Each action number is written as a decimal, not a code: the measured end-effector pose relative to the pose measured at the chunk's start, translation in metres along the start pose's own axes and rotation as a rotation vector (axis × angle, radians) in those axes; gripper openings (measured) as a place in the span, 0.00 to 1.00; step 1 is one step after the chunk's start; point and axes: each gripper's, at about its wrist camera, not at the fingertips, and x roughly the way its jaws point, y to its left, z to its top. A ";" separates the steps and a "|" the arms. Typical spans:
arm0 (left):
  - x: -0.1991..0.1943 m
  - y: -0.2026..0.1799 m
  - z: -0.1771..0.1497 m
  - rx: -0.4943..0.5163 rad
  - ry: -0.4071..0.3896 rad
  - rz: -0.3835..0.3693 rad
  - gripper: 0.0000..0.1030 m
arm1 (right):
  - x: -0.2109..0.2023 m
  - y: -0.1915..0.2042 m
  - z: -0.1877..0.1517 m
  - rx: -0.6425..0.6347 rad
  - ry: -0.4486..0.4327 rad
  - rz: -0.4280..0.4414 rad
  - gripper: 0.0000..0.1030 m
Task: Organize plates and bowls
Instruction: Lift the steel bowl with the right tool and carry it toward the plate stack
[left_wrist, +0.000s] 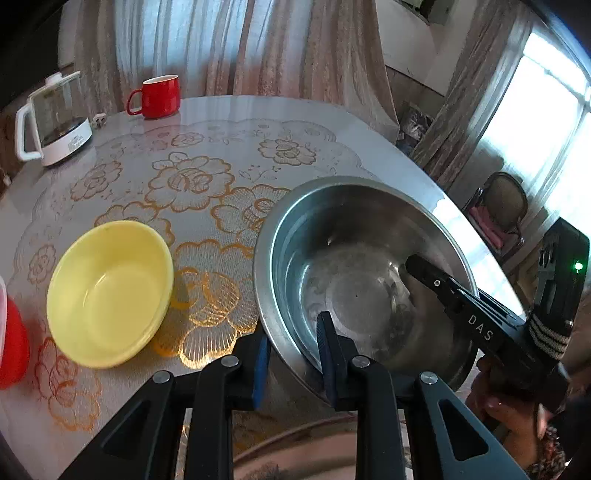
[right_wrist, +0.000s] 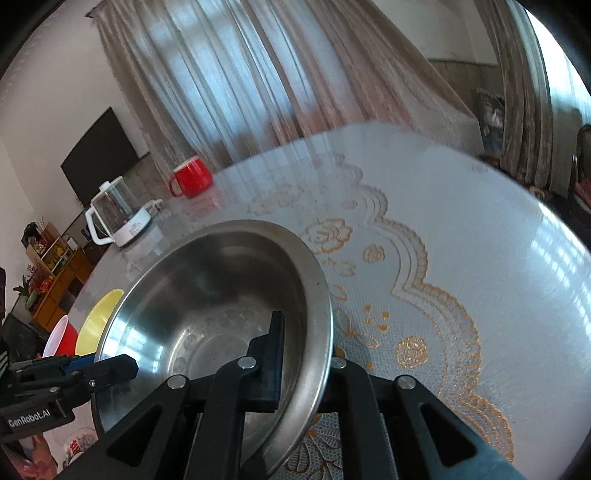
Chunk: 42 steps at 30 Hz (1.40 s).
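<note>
The steel bowl (left_wrist: 354, 280) sits tilted above the table (left_wrist: 207, 110), mouth facing up and toward the cameras, with no long axis, being round. The left gripper (left_wrist: 293, 347) straddles its near rim, jaws closed on the wall. The right gripper (right_wrist: 306, 350) clamps the opposite rim; its outer finger is hidden behind the steel. A yellow bowl (left_wrist: 110, 291) stands upright left of it, apparently apart.
</note>
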 end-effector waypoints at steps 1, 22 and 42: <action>-0.003 0.001 -0.001 -0.008 0.000 -0.007 0.24 | -0.004 0.004 0.000 -0.017 -0.020 -0.008 0.06; -0.088 -0.009 -0.038 0.020 -0.177 -0.014 0.24 | -0.072 0.033 -0.028 -0.058 -0.083 0.038 0.07; -0.165 0.012 -0.094 -0.011 -0.300 0.039 0.24 | -0.127 0.090 -0.055 -0.116 -0.101 0.135 0.08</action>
